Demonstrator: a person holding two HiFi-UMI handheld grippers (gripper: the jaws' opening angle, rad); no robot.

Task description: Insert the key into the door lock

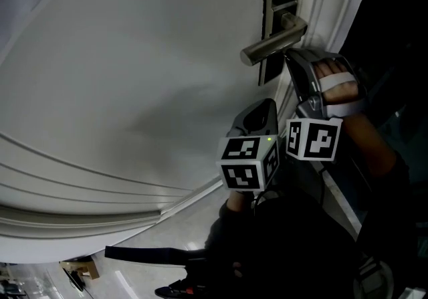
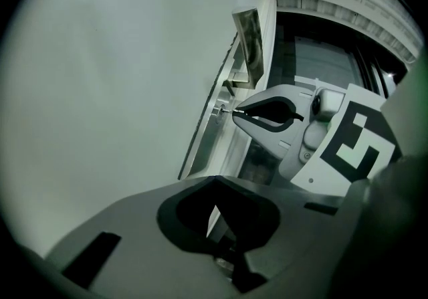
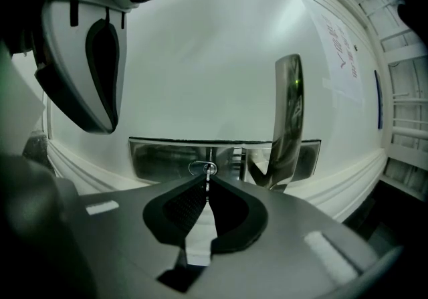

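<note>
steel key pinched in right gripper, tip at lock, frame centre. left gripper pressed together, empty. next: aligned straight push.

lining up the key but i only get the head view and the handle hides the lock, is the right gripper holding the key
Observer: Yes. In the right gripper view, the right gripper is shut on the key.
Operator: is it at the lock
Observer: The key's tip sits at the keyhole in the metal plate. I cannot tell how far in it is.
Operator: and the left gripper
Observer: The left gripper is shut with nothing between its jaws.
</note>
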